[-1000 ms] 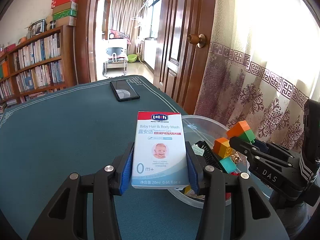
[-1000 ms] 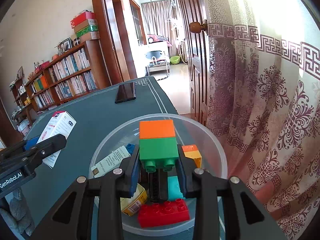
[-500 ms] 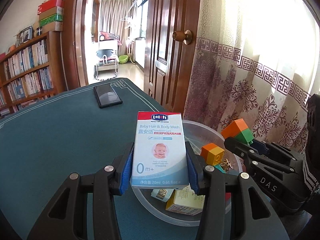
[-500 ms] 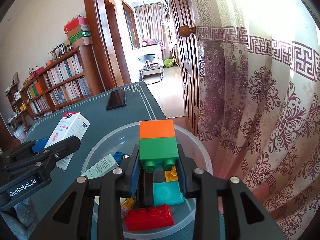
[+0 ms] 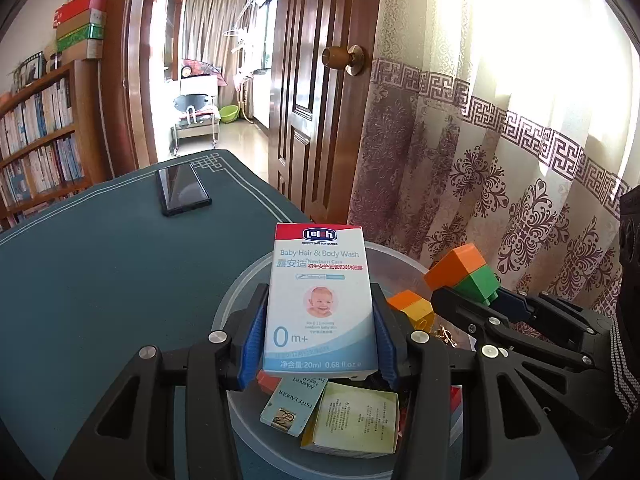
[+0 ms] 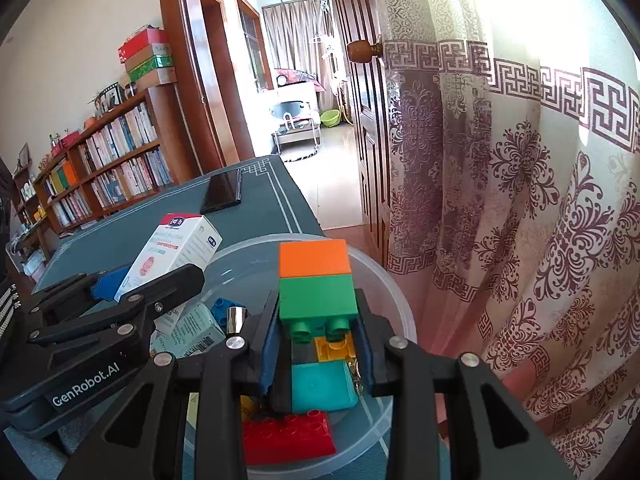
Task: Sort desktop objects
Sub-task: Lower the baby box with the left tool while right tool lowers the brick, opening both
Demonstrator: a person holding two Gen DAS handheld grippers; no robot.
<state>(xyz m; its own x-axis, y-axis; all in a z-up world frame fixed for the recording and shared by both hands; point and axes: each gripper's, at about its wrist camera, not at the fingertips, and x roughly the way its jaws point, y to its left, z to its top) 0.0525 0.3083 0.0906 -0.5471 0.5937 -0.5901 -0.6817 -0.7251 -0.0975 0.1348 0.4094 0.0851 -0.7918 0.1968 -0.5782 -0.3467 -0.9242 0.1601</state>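
Over the clear bowl [image 5: 240, 288], our left gripper [image 5: 320, 334] pinches the upright baby-wash box [image 5: 320, 300] above its near-left side, while our right gripper [image 6: 316, 330] clamps the orange-green block [image 6: 316, 276] over its centre.

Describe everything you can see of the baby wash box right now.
The baby wash box is a small upright carton, white fading to pale blue, with a red top band, a baby's face, "Baby Hair & Body Wash", "0m+" and "20ml". It looks like undented cardboard. The left gripper clamps its lower sides with blue pads, holding it above the clear bowl, touching nothing else.
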